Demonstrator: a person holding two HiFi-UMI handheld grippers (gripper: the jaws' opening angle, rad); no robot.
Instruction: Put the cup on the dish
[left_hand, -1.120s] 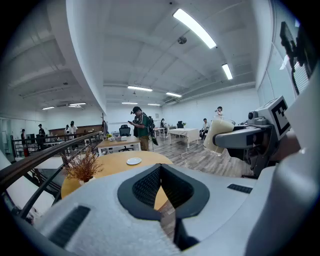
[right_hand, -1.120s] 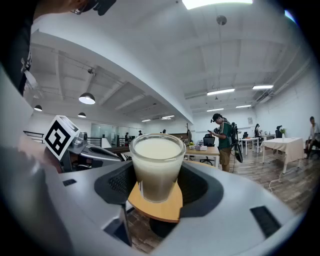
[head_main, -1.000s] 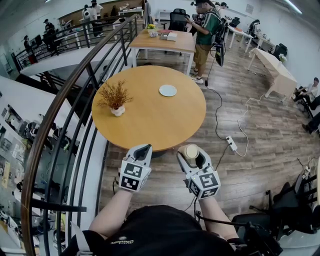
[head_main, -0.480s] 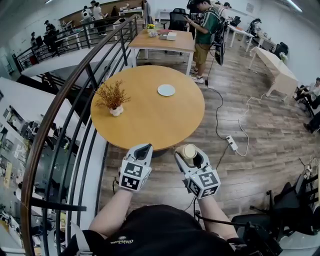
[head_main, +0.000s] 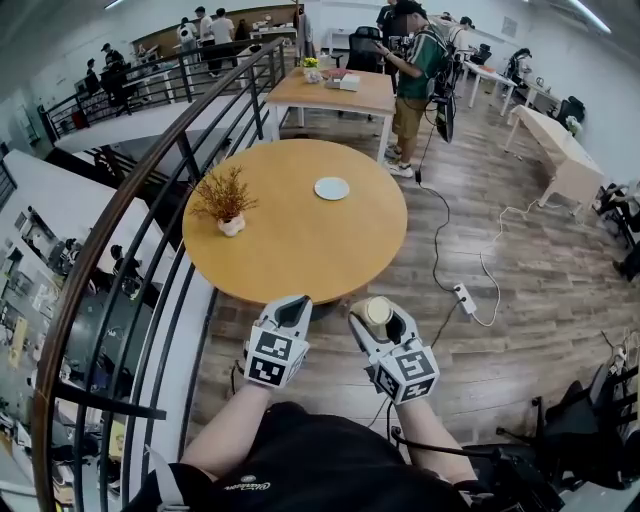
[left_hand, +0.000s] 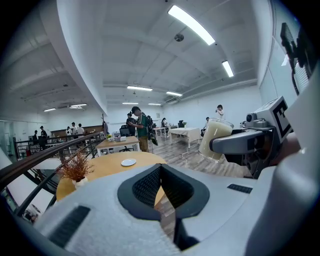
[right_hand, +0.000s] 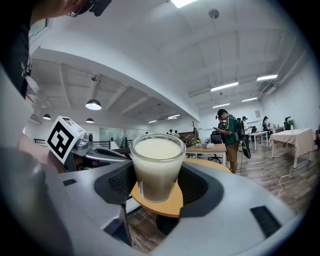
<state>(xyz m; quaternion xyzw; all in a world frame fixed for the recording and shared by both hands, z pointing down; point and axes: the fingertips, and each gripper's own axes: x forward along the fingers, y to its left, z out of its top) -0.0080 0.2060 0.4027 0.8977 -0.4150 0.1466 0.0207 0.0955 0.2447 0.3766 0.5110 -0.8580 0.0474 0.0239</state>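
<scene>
From the head view, a round table (head_main: 300, 235) stands on a plank floor (head_main: 500, 260) beside a dark railing (head_main: 150, 200). A white dish (head_main: 332, 188) lies bare toward the table's far edge, a little right of centre. A small potted plant (head_main: 224, 203) sits near the left edge, well apart from the dish. Off the near edge, over the floor, the right gripper (head_main: 381, 314) grasps the cup (head_main: 378, 309), which is upright and full of something pale and milky. The left gripper (head_main: 291, 308) is level with it to the left, its jaws drawn to a single point. A person (head_main: 415, 60) stands beyond the table next to a rectangular desk (head_main: 335, 90). In the left gripper view, the left gripper (left_hand: 162, 192) is clenched on nothing, with only a thin slit between the dark pads. Past it show the table (left_hand: 107, 167), the dish (left_hand: 128, 162) and the plant (left_hand: 76, 167). The cup (left_hand: 215, 140) is at the right, pinched in the right gripper (left_hand: 240, 142). In the right gripper view, the right gripper (right_hand: 157, 202) has its jaws set wide against both sides of the cup (right_hand: 157, 165). The glass stands straight between them, and the table's near edge (right_hand: 162, 206) shows just under it. The left gripper's marker cube (right_hand: 65, 137) shows at the left, and the person (right_hand: 230, 132) stands farther off.
</scene>
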